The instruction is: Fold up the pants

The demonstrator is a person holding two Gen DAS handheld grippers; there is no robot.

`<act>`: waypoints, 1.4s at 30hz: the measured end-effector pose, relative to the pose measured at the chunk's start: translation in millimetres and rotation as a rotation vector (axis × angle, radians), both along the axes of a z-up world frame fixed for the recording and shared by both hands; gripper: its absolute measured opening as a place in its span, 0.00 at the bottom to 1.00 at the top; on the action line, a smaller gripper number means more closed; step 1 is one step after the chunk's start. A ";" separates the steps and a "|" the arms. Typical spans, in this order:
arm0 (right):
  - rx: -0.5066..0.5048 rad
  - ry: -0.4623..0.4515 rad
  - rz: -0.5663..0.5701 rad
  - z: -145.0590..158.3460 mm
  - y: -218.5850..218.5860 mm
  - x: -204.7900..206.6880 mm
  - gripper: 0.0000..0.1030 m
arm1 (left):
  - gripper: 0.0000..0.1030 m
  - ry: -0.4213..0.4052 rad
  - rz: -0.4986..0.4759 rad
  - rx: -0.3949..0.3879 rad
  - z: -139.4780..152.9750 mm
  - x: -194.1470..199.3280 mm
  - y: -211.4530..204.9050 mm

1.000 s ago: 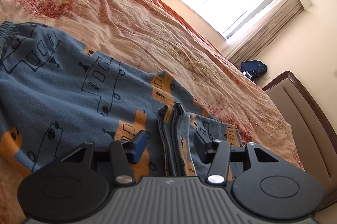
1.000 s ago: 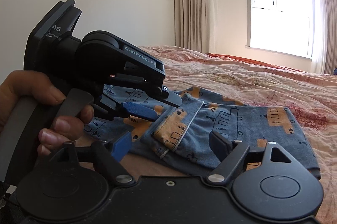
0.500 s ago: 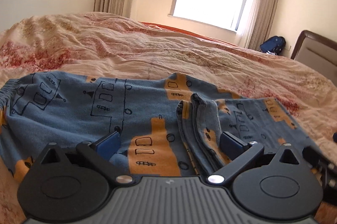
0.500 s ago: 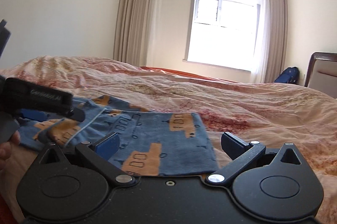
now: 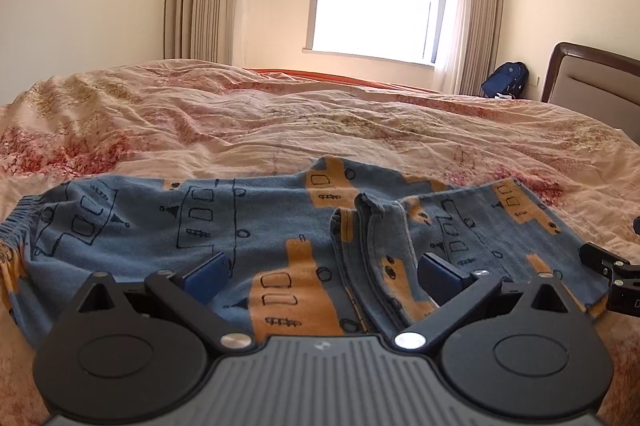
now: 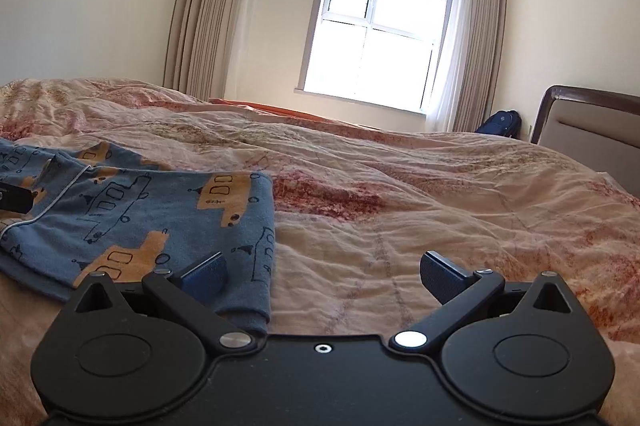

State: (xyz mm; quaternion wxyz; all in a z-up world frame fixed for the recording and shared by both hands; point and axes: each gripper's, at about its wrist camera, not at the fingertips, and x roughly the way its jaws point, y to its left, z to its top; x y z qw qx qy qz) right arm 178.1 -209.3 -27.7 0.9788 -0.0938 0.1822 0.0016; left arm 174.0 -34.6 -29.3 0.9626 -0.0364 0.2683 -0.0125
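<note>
Both tongs stand released, gripping nothing. Left tongs [image 5: 322, 276] hover just over the blue pants [image 5: 248, 226], whose folded leg ends lie between the spread fingers on the quilt [image 5: 280, 121]. Right tongs [image 6: 322, 272] hang beside the pants' folded edge, its left finger [image 6: 206, 274] over the cloth.

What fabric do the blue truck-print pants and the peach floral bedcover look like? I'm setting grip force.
The blue truck-print pants look like soft matte cotton knit: limp folds, a stitched hem, a gathered elastic waistband. The peach floral bedcover looks like thin woven cotton over padding: fine crinkles and faint quilting lines. The fibre itself cannot be confirmed.
</note>
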 end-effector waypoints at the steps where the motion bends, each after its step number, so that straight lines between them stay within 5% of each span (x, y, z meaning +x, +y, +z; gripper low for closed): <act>1: -0.011 -0.009 0.015 4.2 2.6 7.3 1.00 | 0.99 0.013 0.026 0.004 0.7 8.7 -1.0; 8: -0.121 0.002 0.076 17.3 14.3 82.7 1.00 | 1.00 0.054 0.087 -0.010 -18.7 43.2 3.2; 13: -0.076 0.140 0.056 -12.1 4.5 119.1 1.00 | 1.00 0.012 0.069 -0.045 -27.0 36.0 8.9; 29: -0.194 0.041 -0.019 -17.2 21.0 81.4 1.00 | 0.99 0.025 0.088 0.013 -15.7 6.9 1.3; 42: 0.006 0.014 -0.087 -25.9 5.3 -4.0 1.00 | 0.99 0.003 0.051 0.002 -5.8 -46.3 6.4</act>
